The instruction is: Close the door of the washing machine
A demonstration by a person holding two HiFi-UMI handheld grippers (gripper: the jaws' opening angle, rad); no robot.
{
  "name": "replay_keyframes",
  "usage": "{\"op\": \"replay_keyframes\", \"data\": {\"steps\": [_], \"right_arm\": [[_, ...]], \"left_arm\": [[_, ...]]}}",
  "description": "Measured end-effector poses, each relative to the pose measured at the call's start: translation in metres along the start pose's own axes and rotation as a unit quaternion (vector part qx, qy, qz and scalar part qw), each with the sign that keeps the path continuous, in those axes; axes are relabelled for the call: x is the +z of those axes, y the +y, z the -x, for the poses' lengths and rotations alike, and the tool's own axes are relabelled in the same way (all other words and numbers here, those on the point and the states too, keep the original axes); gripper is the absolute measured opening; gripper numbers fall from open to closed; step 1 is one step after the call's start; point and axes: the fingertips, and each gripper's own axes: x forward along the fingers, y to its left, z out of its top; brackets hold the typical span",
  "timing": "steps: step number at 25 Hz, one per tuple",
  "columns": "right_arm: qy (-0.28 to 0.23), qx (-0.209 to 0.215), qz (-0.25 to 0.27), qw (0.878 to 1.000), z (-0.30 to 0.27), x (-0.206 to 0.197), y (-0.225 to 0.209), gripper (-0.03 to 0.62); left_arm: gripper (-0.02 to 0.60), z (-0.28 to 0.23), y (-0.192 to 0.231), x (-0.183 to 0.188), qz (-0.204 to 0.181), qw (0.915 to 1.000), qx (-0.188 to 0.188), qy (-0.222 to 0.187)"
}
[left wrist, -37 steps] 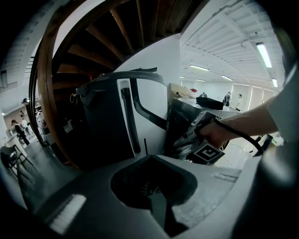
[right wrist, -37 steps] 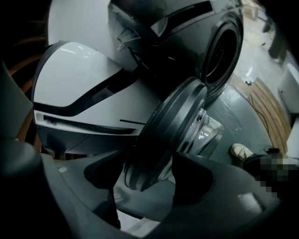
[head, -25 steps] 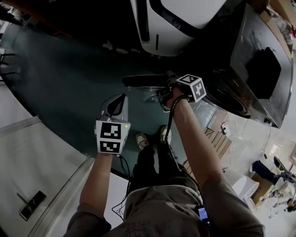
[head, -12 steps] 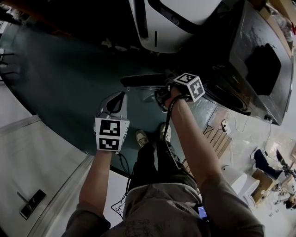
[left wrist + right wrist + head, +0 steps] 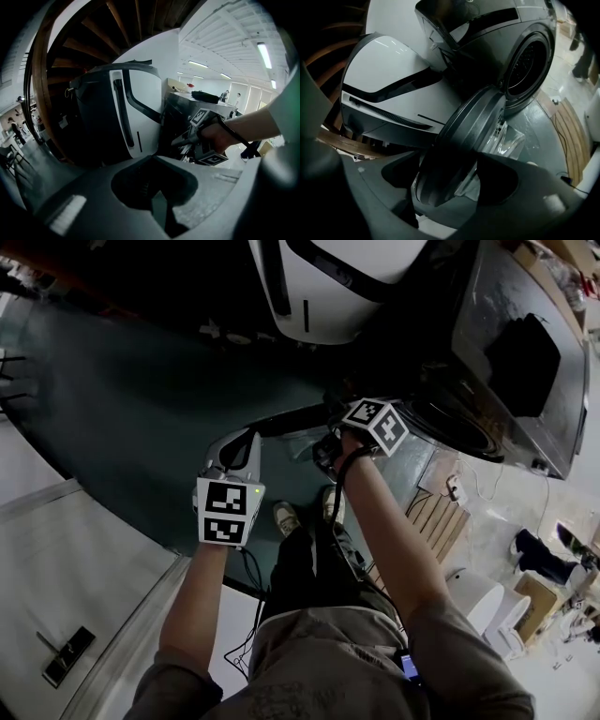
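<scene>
A: Where are we finding the door (image 5: 468, 136) of the washing machine (image 5: 487, 28)?
B: We are seeing it standing open, swung out from the drum opening (image 5: 528, 60) at the upper right of the right gripper view and running down through the middle of that frame toward its bottom edge.
A: And what are we watching the right gripper (image 5: 450, 197) doing?
B: Its jaws are standing wide, having just been opening, and the door's dark rim is lying between them; we are not seeing the pads pressing on it.
A: How are we reading the left gripper (image 5: 246, 442)?
B: We are seeing it hanging left of centre in the head view, apart from the door, with its jaws lying together and nothing between them.
A: What else are we making out?
B: A white machine (image 5: 328, 296) is sitting at the top centre of the head view, just beside the washing machine, and the person's shoes (image 5: 284, 517) are showing on the dark floor (image 5: 141, 409) below the door
</scene>
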Motion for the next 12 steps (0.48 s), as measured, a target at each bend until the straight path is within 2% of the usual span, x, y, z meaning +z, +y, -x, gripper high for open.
{"op": "replay_keyframes", "data": {"steps": [6, 12], "right_arm": [[0.01, 0.001, 0.04, 0.999, 0.02, -0.014, -0.019, 0.378], [0.016, -0.002, 0.058, 0.998, 0.041, -0.026, -0.044, 0.343]], "left_arm": [[0.001, -0.001, -0.024, -0.004, -0.011, 0.9997, -0.023, 0.007], [0.002, -0.006, -0.05, 0.0, -0.023, 0.9986, -0.048, 0.007]]}}
